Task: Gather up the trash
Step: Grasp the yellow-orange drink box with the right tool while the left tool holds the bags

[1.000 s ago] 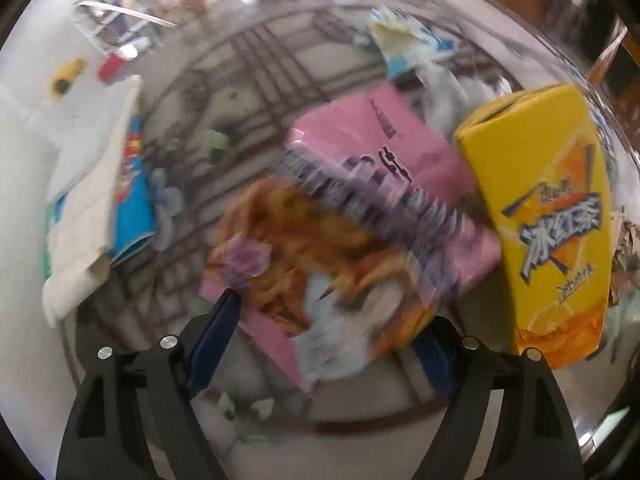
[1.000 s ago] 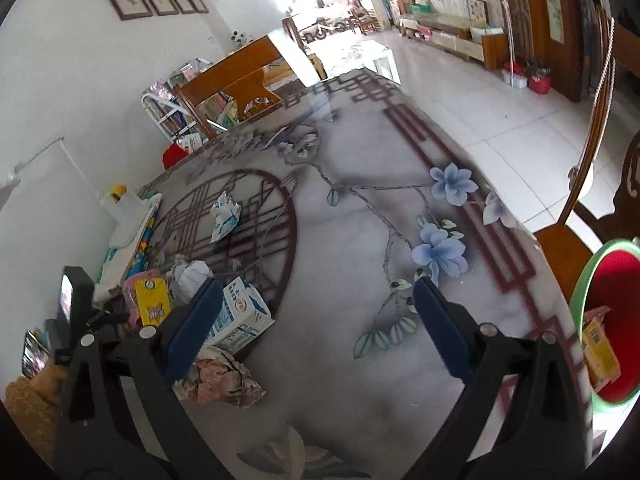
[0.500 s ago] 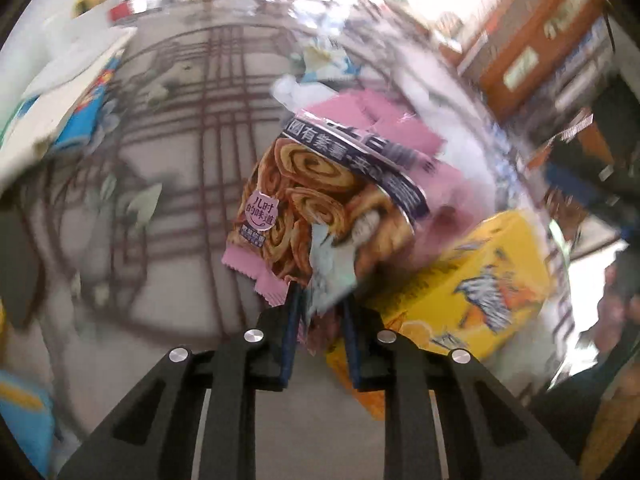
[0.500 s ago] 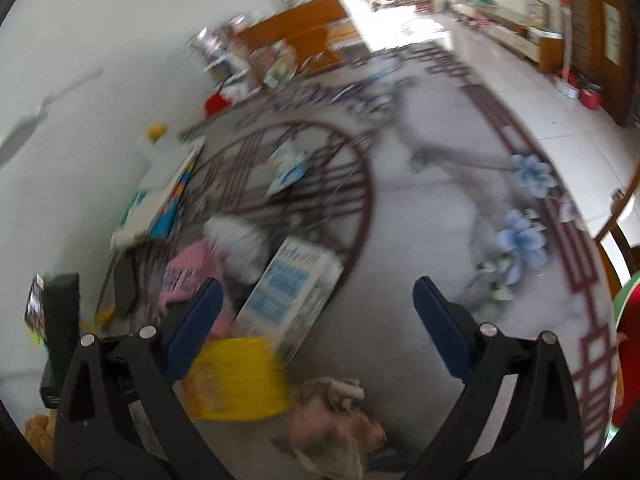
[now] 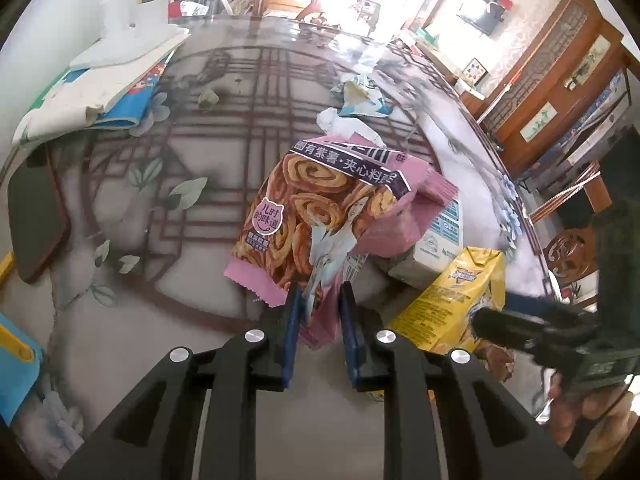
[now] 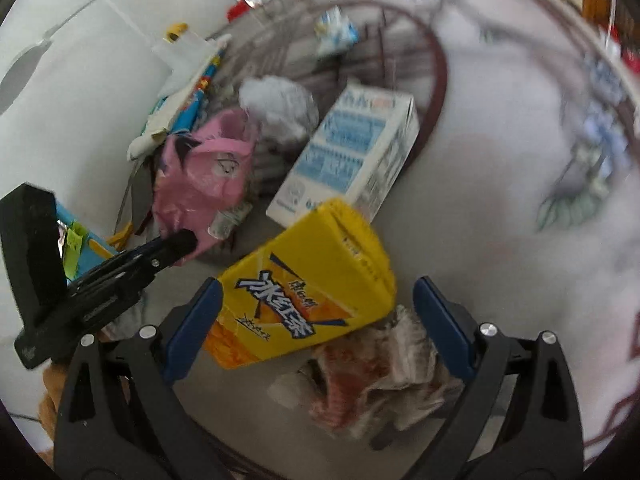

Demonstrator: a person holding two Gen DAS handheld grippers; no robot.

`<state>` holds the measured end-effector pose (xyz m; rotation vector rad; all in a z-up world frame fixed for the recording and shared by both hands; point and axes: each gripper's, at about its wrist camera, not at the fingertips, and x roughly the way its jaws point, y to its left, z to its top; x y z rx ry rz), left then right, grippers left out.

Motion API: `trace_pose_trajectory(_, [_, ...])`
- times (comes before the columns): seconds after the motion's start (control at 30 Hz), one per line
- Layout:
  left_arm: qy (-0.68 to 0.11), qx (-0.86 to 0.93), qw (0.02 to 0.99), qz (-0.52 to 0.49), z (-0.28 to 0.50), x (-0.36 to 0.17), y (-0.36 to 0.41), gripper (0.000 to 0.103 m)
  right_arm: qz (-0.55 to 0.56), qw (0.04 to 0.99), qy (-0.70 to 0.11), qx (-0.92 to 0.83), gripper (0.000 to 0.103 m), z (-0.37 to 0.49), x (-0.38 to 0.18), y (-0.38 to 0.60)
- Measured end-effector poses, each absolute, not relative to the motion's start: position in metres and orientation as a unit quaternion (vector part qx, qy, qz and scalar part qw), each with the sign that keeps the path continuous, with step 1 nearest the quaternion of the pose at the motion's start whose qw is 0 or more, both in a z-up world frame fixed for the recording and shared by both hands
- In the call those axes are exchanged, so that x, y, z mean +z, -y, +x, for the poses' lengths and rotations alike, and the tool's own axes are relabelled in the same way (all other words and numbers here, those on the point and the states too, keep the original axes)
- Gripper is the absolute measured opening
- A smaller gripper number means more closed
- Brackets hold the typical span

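Left wrist view, L to R: far left of the left gripper, books lie stacked near the table edge, w/ a dark pad below them. Dead ahead, the gripper's blue pads are pinched onto the lower edge of a pink snack bag, which stands up from the fingertips, printed face toward the lens. Beyond the bag, a tissue and a torn wrapper lie on the patterned top. Just right of the bag: a white milk carton on its side, then a yellow tea carton leaning beside it. At far right, the right gripper reaches in toward the yellow carton.

Right wrist view (blurred), L to R: the left gripper enters from the left, tip against the snack bag. Past it, the tissue and milk carton. The right gripper hangs w/ jaws spread wide; the tea carton sits between its pads, nearer the left one; whether it touches cannot be told. A crumpled reddish wrapper lies just right of the carton, inside the right pad.
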<state>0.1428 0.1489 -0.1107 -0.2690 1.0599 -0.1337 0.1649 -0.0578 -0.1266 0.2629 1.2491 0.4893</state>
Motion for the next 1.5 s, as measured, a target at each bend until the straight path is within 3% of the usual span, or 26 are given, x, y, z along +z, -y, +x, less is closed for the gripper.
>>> trace_pose_trajectory(0.27, [-0.528,-0.09,0.831,-0.152,0.152,-0.126,-0.142,0.017,0.177,0.762,-0.587,0.211,0.098,0.17,-0.142,0.045])
trace_pose_trajectory(0.33, [-0.529,-0.096,0.83,-0.149,0.151,-0.127,-0.139,0.017,0.169,0.774,-0.573,0.208,0.093,0.171,-0.138,0.041])
trace_pose_trajectory(0.37, [-0.529,-0.1,0.829,-0.151,0.15,-0.126,-0.138,0.017,0.162,0.78,-0.567,0.209,0.084,0.172,-0.136,0.039])
trace_pose_trajectory(0.47, [-0.527,-0.105,0.828,-0.158,0.149,-0.125,-0.138,0.017,0.158,0.782,-0.562,0.219,0.073,0.173,-0.134,0.037])
trace_pose_trajectory(0.67, [-0.527,-0.108,0.827,-0.166,0.149,-0.125,-0.14,0.018,0.143,0.8,-0.542,0.214,0.065,0.176,-0.115,0.053])
trace_pose_trajectory(0.87, [-0.521,-0.112,0.827,-0.178,0.15,-0.12,-0.144,0.019,0.087,0.823,-0.531,0.184,0.065,0.173,-0.095,0.072])
trace_pose_trajectory(0.93, [-0.52,-0.111,0.828,-0.177,0.149,-0.12,-0.143,0.027,0.09,0.822,-0.534,0.178,0.068,0.173,-0.097,0.075])
trace_pose_trajectory(1.0, [-0.517,-0.099,0.833,-0.171,0.148,-0.119,-0.142,0.055,0.083,0.817,-0.545,0.17,0.078,0.173,-0.103,0.073])
trace_pose_trajectory(1.17, [-0.504,-0.071,0.846,-0.16,0.147,-0.111,-0.146,0.062,0.086,0.809,-0.556,0.171,0.089,0.173,-0.112,0.067])
trace_pose_trajectory(1.27, [-0.49,-0.068,0.86,-0.126,0.155,-0.105,-0.14,0.072,0.091,0.803,-0.564,0.168,0.089,0.172,-0.117,0.066])
trace_pose_trajectory(1.5, [-0.505,-0.076,0.853,-0.104,0.184,-0.117,-0.129,0.074,0.146,0.79,-0.572,0.169,0.089,0.173,-0.123,0.078])
